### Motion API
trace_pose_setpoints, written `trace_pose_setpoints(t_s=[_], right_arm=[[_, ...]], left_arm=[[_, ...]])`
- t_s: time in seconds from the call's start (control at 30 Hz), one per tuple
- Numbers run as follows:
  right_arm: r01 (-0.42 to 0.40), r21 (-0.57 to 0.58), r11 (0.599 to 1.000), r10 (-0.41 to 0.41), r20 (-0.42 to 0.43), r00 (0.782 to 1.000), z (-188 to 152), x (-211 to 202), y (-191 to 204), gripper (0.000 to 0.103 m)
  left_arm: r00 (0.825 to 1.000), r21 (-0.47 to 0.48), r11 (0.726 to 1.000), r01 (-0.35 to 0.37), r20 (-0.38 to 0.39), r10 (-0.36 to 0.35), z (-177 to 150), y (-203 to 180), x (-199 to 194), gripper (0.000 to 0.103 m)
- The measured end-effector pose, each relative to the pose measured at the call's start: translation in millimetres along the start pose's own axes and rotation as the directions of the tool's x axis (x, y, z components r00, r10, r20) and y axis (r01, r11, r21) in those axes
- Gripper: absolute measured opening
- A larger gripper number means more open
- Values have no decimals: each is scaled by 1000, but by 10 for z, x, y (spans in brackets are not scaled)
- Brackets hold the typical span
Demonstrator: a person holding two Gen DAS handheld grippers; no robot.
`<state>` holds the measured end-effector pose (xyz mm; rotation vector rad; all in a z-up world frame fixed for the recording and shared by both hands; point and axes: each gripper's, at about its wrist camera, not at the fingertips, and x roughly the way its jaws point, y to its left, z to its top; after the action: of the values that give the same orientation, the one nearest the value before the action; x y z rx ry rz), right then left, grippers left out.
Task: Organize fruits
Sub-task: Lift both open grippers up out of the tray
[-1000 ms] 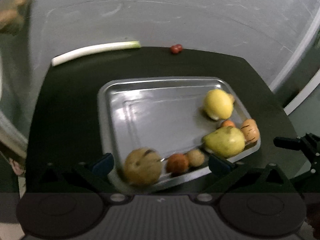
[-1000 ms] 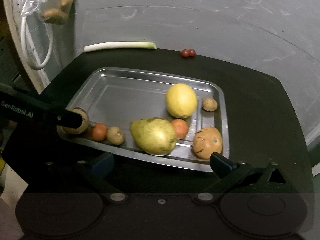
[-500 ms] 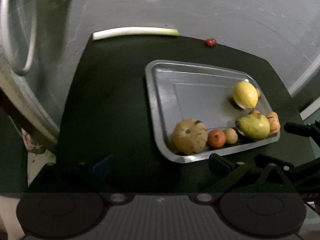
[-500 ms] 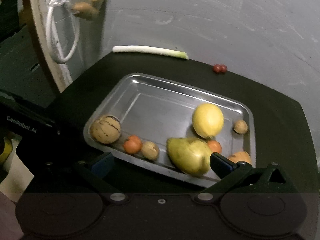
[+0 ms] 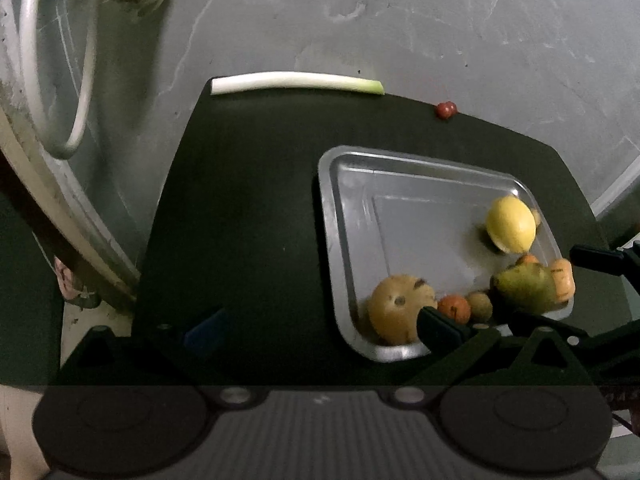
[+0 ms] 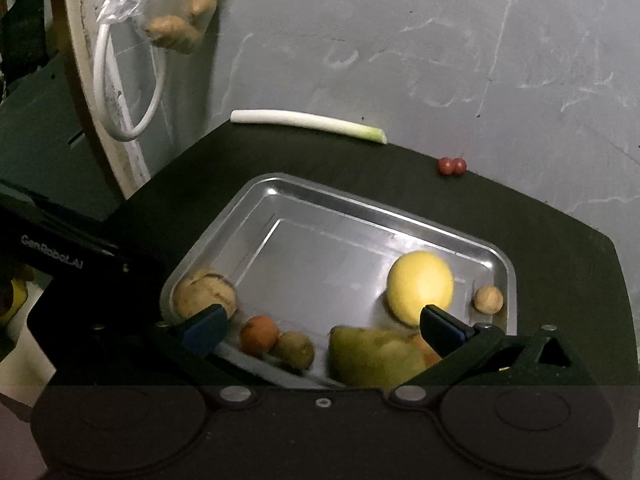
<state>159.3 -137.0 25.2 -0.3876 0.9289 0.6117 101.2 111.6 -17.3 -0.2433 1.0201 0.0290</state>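
a steel tray [image 6: 348, 216] is seen resting on a dark table [image 5: 248, 216], to the right of centre in the left wrist view. fruit is grouped along the tray's near edge and right side: a tan striped round fruit [image 5: 398, 308] in the near left corner, a small orange fruit [image 5: 454, 309] just beside it, then a small brown fruit [image 5: 480, 306], then a green pear [image 5: 524, 286]. an orange ribbed fruit [image 5: 563, 278] is seen at the tray's near right corner, against the pear. a lemon [image 6: 420, 282] lies behind the pear, and a small tan nut-like item [image 6: 488, 299] sits just beside it toward the right wall of the tray. the rest of the tray floor is bare metal. a leek stalk [image 6: 308, 122] lies along the far edge of the table, and two small red cherries [image 6: 452, 165], touching each other, are seen further right on the same edge. a clear bag holding ginger [image 6: 178, 28] hangs at upper left by a white hose [image 6: 120, 92]. the left gripper [image 5: 320, 330] is held over the table by the tray's near left corner, fingers wide apart, nothing between them. the right gripper [image 6: 324, 326] is held at the tray's near edge, fingers spread wide, nothing gripped.
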Motion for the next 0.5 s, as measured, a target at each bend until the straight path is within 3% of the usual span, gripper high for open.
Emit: trace_pose_setpoints(t_s=[0.5], right_arm=[[7, 46, 999, -7, 1, 1000, 170, 236, -545, 102]], left_arm=[[998, -50, 997, -58, 19, 59, 308, -241, 345, 102]])
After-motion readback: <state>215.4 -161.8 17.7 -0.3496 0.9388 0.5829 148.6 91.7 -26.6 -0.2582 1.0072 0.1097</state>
